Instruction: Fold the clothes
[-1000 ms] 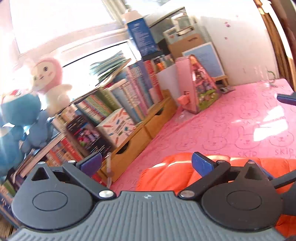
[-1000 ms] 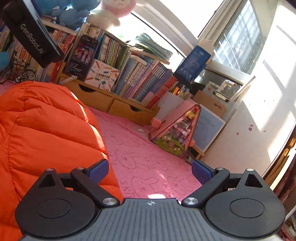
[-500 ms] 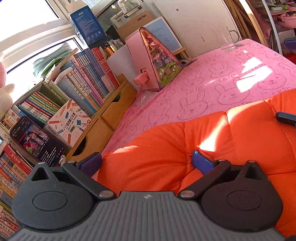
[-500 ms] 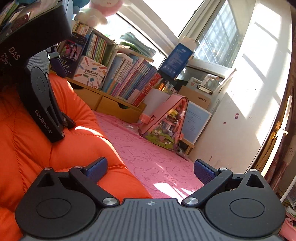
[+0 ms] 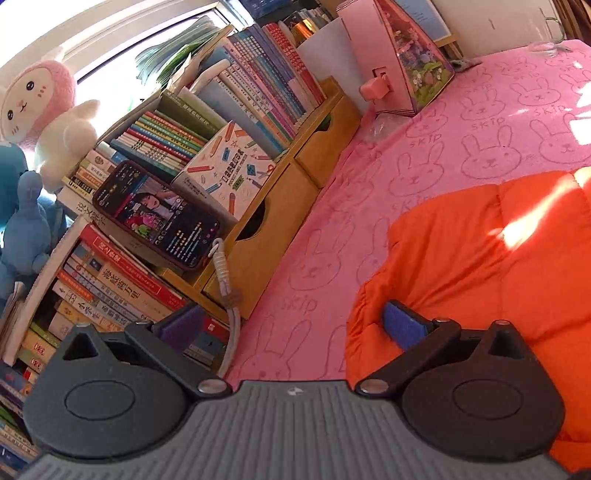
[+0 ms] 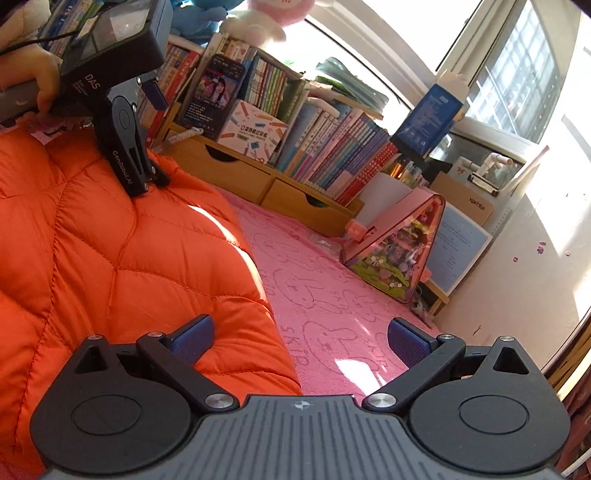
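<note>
An orange quilted puffer jacket (image 5: pixel 480 258) lies on the pink bunny-print cloth (image 5: pixel 461 140). My left gripper (image 5: pixel 291 325) is open at the jacket's far-left corner; its right pad (image 5: pixel 404 326) presses into the puffy edge and its left pad hangs over the cloth near the books. My right gripper (image 6: pixel 301 339) is open astride the jacket's (image 6: pixel 129 258) right edge, left pad over orange fabric, right pad over the cloth (image 6: pixel 332 295). From the right wrist view, the left gripper (image 6: pixel 153 136) sits at the upper left, one finger (image 6: pixel 127 162) resting on the jacket, held by a hand (image 6: pixel 40 77).
A wooden drawer unit (image 5: pixel 280 218) packed with books lines the cloth's far side, with a phone (image 5: pixel 155 214) propped against them and plush toys (image 5: pixel 40 110) above. A pink triangular toy house (image 6: pixel 399 251) stands on the cloth. A glass (image 5: pixel 543 33) sits at the far corner.
My left gripper dropped from facing the shelf onto the jacket, then shifted to its left corner. My right gripper sank toward the jacket's right edge; both stay open.
</note>
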Action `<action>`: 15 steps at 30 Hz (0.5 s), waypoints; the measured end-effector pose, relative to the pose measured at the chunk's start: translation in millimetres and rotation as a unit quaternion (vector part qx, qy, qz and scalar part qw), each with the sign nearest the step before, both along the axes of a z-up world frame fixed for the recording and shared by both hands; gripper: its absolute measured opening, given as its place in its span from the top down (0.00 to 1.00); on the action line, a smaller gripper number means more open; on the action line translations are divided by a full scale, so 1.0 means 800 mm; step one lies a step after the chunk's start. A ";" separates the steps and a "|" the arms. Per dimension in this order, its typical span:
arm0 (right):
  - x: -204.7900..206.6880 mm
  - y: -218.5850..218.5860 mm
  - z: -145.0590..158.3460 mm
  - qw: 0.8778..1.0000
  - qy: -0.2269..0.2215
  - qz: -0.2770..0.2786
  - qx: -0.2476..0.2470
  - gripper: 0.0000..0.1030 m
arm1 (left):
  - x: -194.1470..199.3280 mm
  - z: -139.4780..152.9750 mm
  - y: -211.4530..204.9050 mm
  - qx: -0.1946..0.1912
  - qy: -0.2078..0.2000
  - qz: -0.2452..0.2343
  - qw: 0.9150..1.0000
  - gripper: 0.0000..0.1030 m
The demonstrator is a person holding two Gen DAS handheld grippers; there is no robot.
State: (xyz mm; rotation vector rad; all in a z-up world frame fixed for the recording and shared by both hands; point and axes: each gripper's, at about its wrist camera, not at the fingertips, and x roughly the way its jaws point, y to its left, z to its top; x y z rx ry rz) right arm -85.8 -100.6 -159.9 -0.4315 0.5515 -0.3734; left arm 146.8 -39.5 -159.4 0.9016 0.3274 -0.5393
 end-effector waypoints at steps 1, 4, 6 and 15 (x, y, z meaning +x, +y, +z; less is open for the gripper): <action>0.000 -0.005 0.012 1.000 0.011 0.008 0.015 0.01 | 0.000 0.007 0.004 0.004 -0.007 0.029 1.000 0.00; -0.012 -0.012 0.052 0.997 0.027 0.043 0.060 0.01 | -0.004 0.046 0.050 -0.040 0.026 0.126 0.991 0.00; -0.023 -0.013 0.076 0.994 0.039 0.069 0.080 0.00 | -0.013 0.069 0.084 -0.082 0.066 0.186 0.977 0.00; -0.078 0.007 0.075 0.947 0.117 0.263 -0.142 0.00 | -0.178 0.113 0.168 -0.145 0.123 0.198 0.961 0.00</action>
